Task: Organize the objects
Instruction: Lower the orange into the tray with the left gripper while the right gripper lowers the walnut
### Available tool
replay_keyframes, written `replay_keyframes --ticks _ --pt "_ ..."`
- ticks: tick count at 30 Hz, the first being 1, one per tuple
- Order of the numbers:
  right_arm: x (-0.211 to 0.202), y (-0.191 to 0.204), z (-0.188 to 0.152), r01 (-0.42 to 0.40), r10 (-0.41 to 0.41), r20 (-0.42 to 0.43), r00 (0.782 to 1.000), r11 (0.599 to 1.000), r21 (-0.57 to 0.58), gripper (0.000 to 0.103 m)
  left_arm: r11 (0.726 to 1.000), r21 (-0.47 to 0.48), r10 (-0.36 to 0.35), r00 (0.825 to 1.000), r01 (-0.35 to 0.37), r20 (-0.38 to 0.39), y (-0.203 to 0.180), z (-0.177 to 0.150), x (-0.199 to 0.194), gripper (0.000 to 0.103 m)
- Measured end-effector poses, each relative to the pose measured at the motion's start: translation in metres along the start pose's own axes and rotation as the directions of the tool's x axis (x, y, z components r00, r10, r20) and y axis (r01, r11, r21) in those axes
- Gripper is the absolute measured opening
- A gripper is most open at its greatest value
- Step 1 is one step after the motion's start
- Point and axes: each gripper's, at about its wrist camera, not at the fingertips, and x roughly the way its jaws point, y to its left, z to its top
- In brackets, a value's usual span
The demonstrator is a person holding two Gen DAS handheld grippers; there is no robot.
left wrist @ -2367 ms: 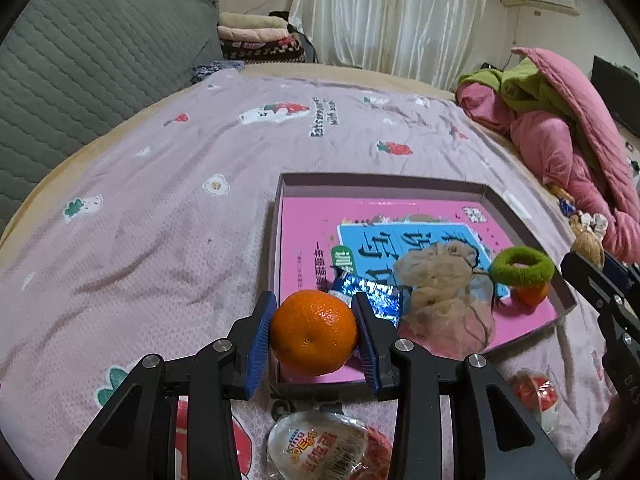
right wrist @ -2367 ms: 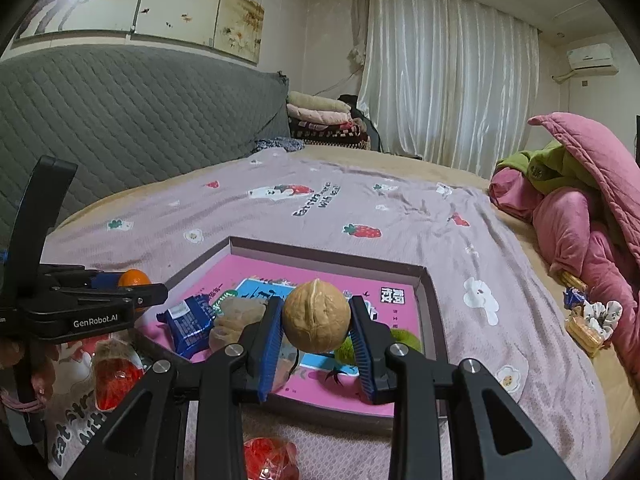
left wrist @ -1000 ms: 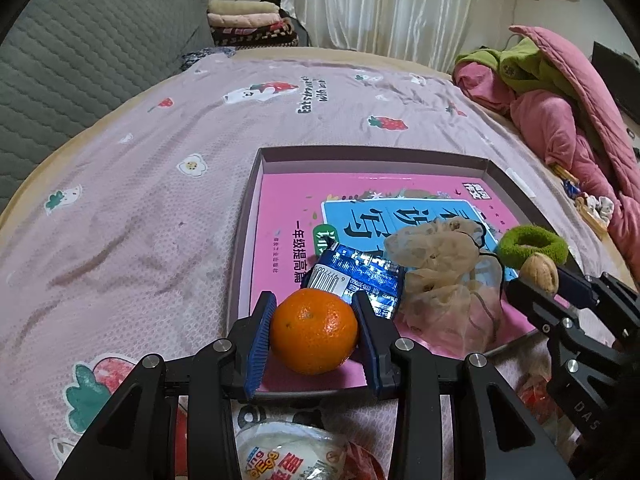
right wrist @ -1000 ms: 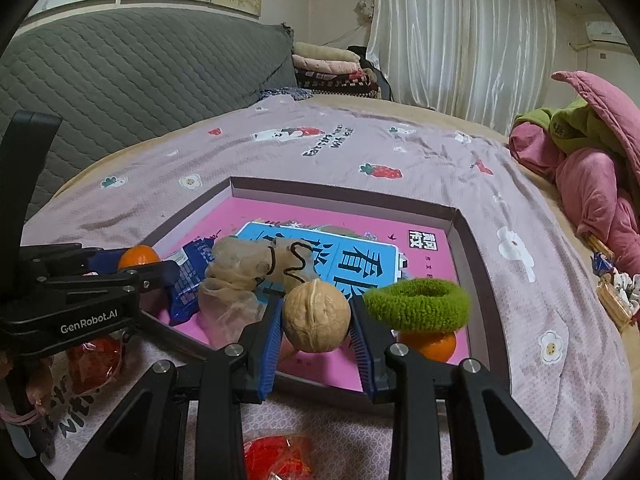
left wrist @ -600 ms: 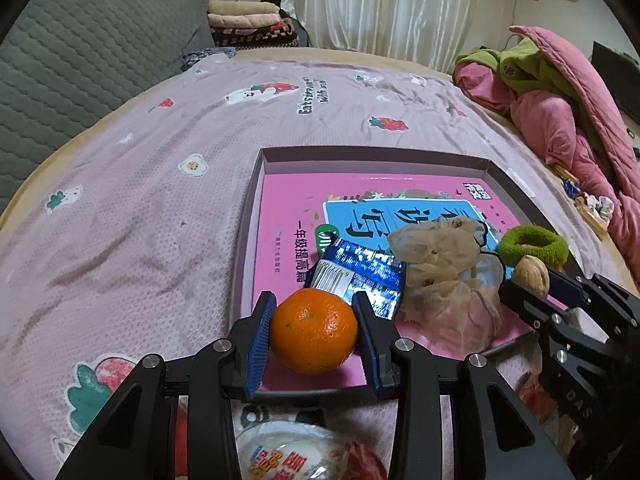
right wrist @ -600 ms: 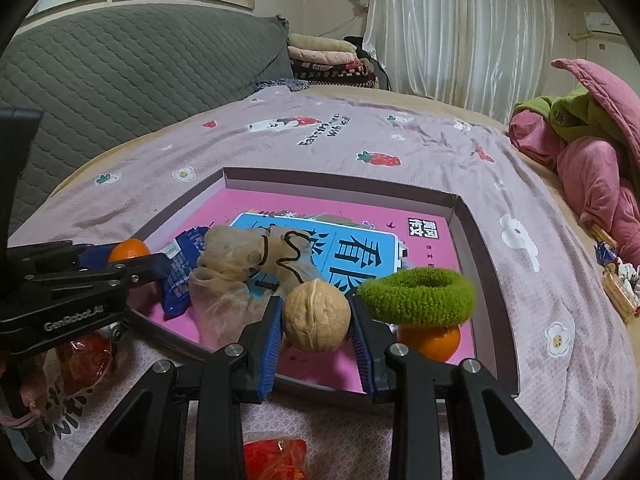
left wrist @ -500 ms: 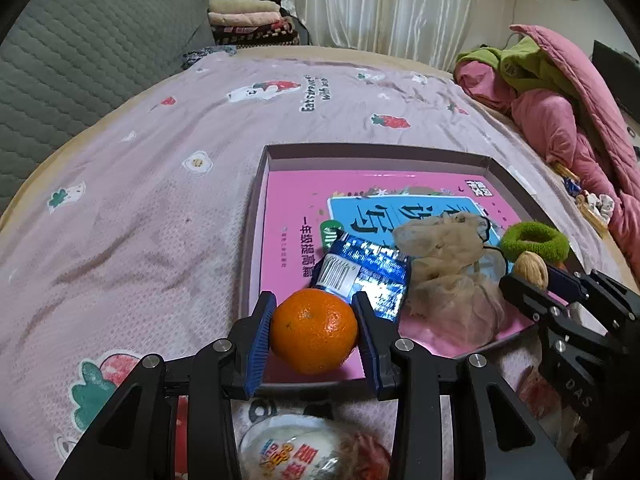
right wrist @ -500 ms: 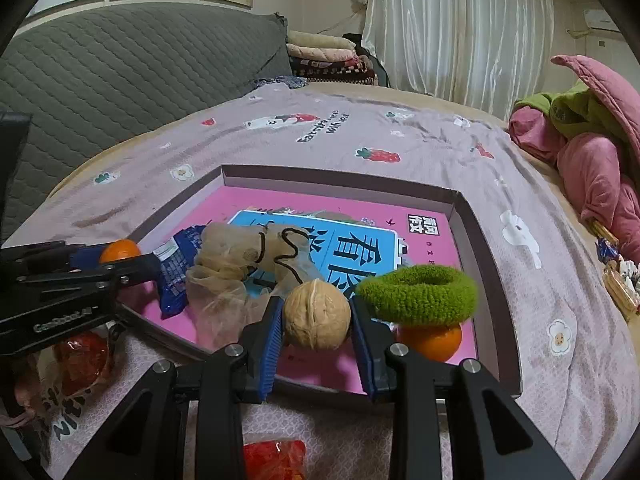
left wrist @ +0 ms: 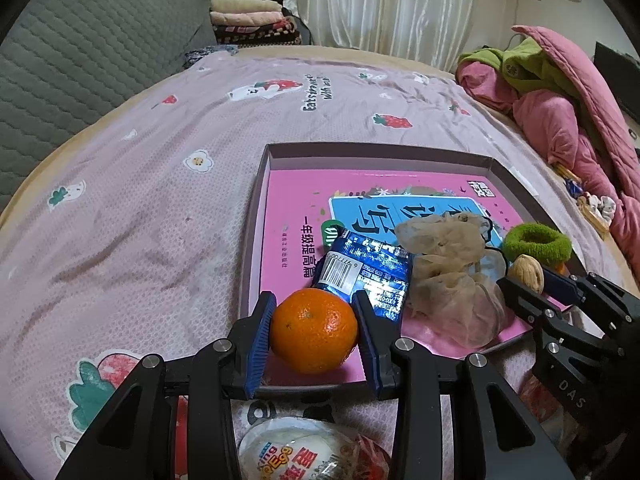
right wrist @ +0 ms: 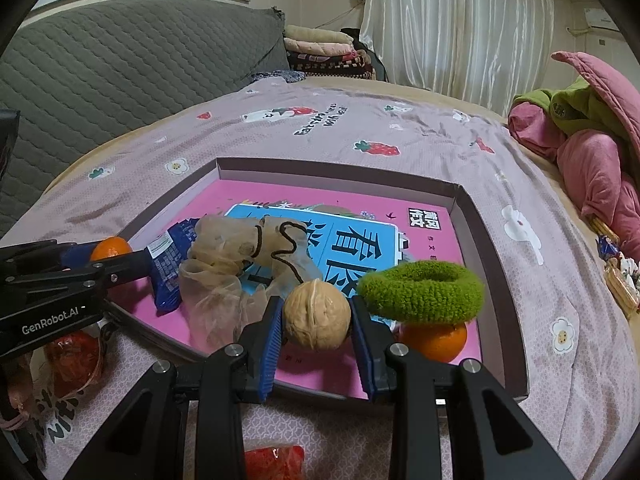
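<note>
A shallow box [left wrist: 256, 204] lined with a pink book lies on the bed. My left gripper [left wrist: 314, 330] is shut on an orange [left wrist: 314, 330] low over the box's near left corner. My right gripper [right wrist: 316, 316] is shut on a walnut [right wrist: 316, 316] low over the box's near edge. In the box lie a blue snack packet [left wrist: 366, 268], a beige mesh pouch [right wrist: 232, 256], and a green hair tie [right wrist: 420, 286] resting on a second orange [right wrist: 436, 340]. The right gripper also shows in the left wrist view [left wrist: 532, 280].
A wrapped egg toy [left wrist: 304, 452] lies on the sheet below my left gripper. Red wrapped items [right wrist: 72, 354] [right wrist: 276, 462] lie before the box. Pink and green bedding [left wrist: 560, 92] is heaped at the right. A grey headboard [right wrist: 120, 60] stands at the left.
Both grippers have moved forward and down over the box's near edge, each still holding its item. The box's contents have not moved.
</note>
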Motion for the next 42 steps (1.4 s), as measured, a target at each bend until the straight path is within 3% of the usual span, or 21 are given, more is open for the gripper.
replay_keyframes --ticks 20,42 --pt "0.0018 -0.0064 -0.0004 -0.012 0.012 -0.008 1.0 0.999 0.032 0.033 1.0 0.016 0.002 1.0 -0.002 -0.03 -0.009 -0.002 0.0055 0.04" --pt "-0.0055 -0.0077 -0.0011 -0.016 0.016 0.007 1.0 0.999 0.028 0.033 1.0 -0.002 0.005 1.0 -0.005 -0.01 -0.0034 0.0001 0.0007 0.04"
